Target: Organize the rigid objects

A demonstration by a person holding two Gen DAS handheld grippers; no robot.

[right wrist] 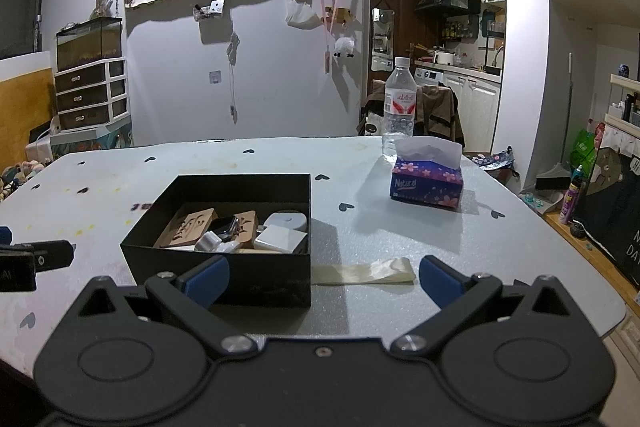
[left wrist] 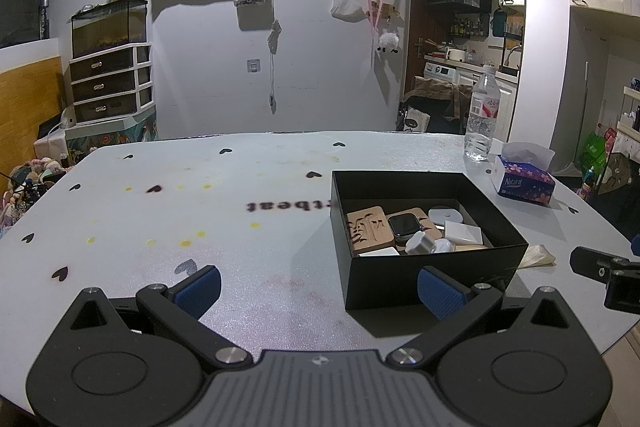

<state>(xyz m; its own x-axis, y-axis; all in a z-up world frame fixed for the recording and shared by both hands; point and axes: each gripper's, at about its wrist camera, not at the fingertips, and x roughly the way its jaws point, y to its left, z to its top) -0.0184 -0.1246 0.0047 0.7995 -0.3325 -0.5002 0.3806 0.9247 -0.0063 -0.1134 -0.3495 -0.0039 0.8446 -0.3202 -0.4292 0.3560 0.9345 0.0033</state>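
both grippers' jaws gape wide and empty near the black box on the table.

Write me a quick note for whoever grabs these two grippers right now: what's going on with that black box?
Left gripper: open, empty, low over the table.
Right gripper: open, empty, just behind the box.
Box holds wooden blocks, a watch and white pieces.
Done: the small rigid things seen are in the box.
Left: a pale strip lies beside the box; tissues and bottle stand farther back.
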